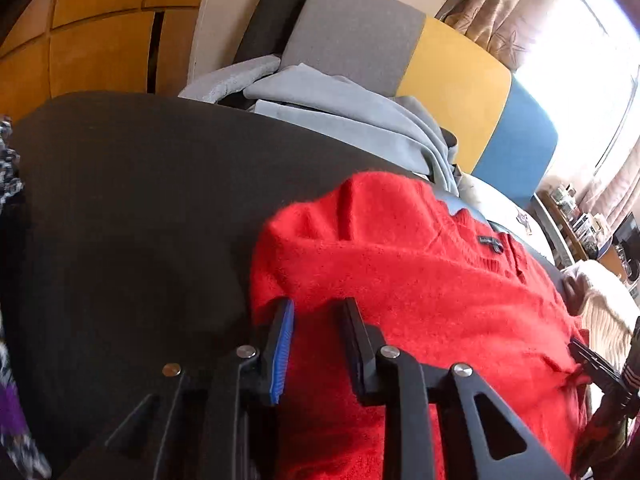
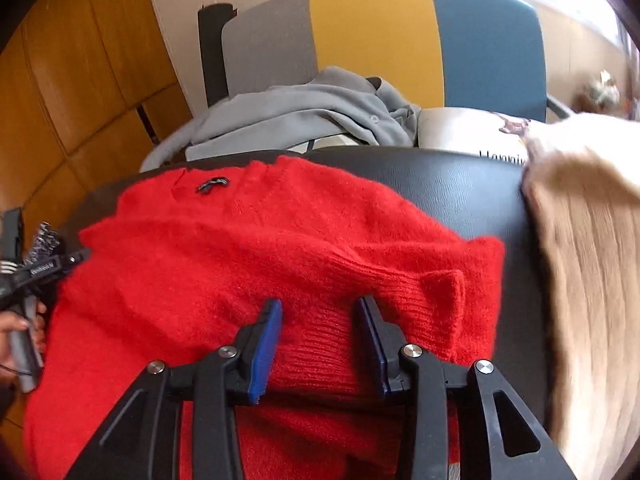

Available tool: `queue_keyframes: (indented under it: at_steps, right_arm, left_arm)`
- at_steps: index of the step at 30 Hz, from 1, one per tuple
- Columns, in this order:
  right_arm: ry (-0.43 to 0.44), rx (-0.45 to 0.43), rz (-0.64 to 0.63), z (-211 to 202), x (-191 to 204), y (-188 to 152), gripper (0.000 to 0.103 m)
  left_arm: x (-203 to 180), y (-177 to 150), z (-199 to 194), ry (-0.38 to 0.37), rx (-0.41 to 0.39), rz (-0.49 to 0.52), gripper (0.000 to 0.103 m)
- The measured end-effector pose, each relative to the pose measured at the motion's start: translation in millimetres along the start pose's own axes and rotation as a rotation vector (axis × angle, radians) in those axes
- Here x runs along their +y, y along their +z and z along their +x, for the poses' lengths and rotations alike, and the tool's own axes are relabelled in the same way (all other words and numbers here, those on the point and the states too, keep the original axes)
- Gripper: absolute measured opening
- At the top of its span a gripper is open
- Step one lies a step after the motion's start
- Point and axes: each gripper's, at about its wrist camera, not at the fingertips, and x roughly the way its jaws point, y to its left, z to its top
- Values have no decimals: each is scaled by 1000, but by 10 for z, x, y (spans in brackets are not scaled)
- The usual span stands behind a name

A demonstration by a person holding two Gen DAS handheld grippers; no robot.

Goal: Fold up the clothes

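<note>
Wood-panelled wall at the back, a chair (image 2: 384,40) in grey, yellow and blue stripes in front of it, and nearer than the chair a dark table (image 1: 132,208) — that's the work surface.

Spread flat on the table is the red sweater (image 2: 256,248), neckline and label on the side toward the chair, hem toward the cameras. It looks like fuzzy, soft knit: light, floppy, zero stiffness, so it'll sag and drag wherever it isn't supported. Not slippery though, the nap should give the pads decent bite. I'd say the ribbed cuff or the hem edges are the best spots to pinch, since the rib is thicker and won't stretch out as much.

Left gripper (image 1: 316,308) sits over the sweater's left edge, jaws spread, nothing pinched. Right gripper (image 2: 320,308) hovers at the ribbed cuff of the sleeve folded across the body — jaws spread too, fabric lies between them but the pads aren't pressing on it.

Count: one red sweater, one cream knit (image 2: 592,248) on the table to the sweater's right, one pile of grey clothing (image 2: 304,116) on the chair seat, two grippers, one chair.
</note>
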Motion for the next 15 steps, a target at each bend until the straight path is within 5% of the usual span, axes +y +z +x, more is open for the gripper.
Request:
queue_keyframes:
  at_steps: [2, 7, 11, 15]
  right_arm:
    - [-4, 9, -7, -30, 26, -48, 40]
    - [14, 7, 0, -103, 38, -155, 41]
    - [48, -2, 24, -118, 15, -188, 44]
    - [62, -10, 28, -128, 33, -187, 45]
  left_arm:
    - [-60, 10, -82, 25, -10, 13, 26]
    - [-176, 177, -318, -78, -65, 17, 26]
    - [-222, 294, 48, 0, 31, 56, 32]
    - [-88, 193, 156, -18, 18, -8, 31]
